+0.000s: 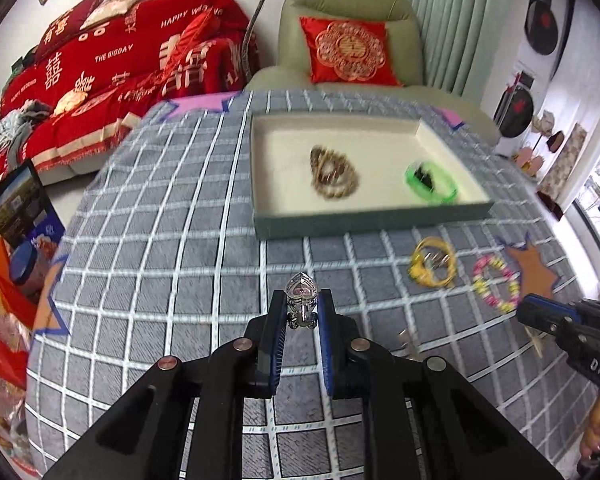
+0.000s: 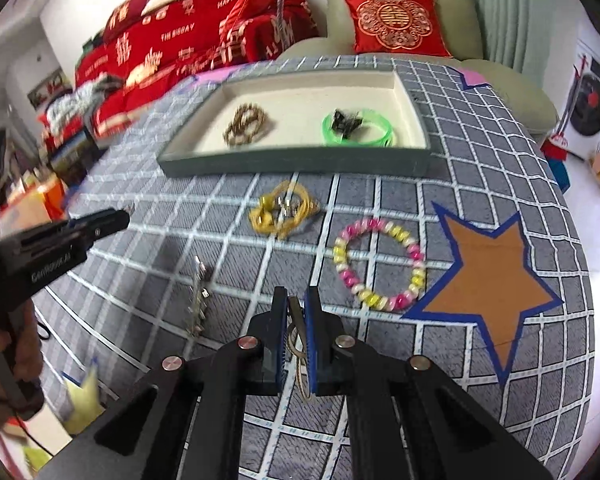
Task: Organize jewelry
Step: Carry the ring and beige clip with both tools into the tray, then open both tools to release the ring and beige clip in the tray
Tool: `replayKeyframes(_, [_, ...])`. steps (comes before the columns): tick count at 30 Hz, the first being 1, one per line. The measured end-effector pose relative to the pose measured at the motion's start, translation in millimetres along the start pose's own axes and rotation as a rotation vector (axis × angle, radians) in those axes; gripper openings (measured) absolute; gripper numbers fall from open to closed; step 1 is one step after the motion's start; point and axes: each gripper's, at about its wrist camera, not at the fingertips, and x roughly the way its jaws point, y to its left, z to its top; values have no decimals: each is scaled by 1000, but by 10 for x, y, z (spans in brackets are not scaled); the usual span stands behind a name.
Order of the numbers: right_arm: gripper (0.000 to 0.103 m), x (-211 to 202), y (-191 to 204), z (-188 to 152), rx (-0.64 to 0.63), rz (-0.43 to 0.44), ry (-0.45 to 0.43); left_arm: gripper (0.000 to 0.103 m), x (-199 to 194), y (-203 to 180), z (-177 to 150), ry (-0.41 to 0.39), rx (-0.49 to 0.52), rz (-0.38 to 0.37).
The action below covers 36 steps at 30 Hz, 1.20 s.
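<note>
My left gripper (image 1: 302, 300) is shut on a silver ornate hair clip (image 1: 302, 294) and holds it above the checked cloth, short of the tray (image 1: 340, 222). My right gripper (image 2: 296, 300) is shut on a thin bronze hoop piece (image 2: 298, 344). The cream-lined tray (image 2: 292, 162) holds a brown bead bracelet (image 2: 246, 124) and a green bangle (image 2: 358, 128) with a dark clip inside. On the cloth lie a yellow tangled piece (image 2: 282, 212), a pink and yellow bead bracelet (image 2: 380, 264) and a silver hair pin (image 2: 198, 300).
An orange star patch (image 2: 492, 276) marks the cloth at right. A green armchair with a red cushion (image 1: 350, 54) stands behind the table. A red-covered sofa (image 1: 120, 68) is at the back left. Boxes and bags (image 1: 16, 240) sit left of the table.
</note>
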Motion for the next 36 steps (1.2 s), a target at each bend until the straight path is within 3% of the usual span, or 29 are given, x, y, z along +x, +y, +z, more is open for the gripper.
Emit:
replayKeyframes(11, [9, -433, -92, 655, 78, 91, -101, 27, -477, -109, 595, -136, 55, -30])
replayKeyframes(18, [9, -511, -137, 1207, 98, 119, -145, 27, -477, -113, 1000, -188, 61, -22])
replayKeyframes(25, [9, -210, -240, 1590, 153, 147, -135, 27, 10, -134, 1231, -152, 36, -10])
replayKeyframes(36, [9, 773, -316, 1658, 214, 198, -40, 27, 1013, -170, 1159, -29, 54, 38])
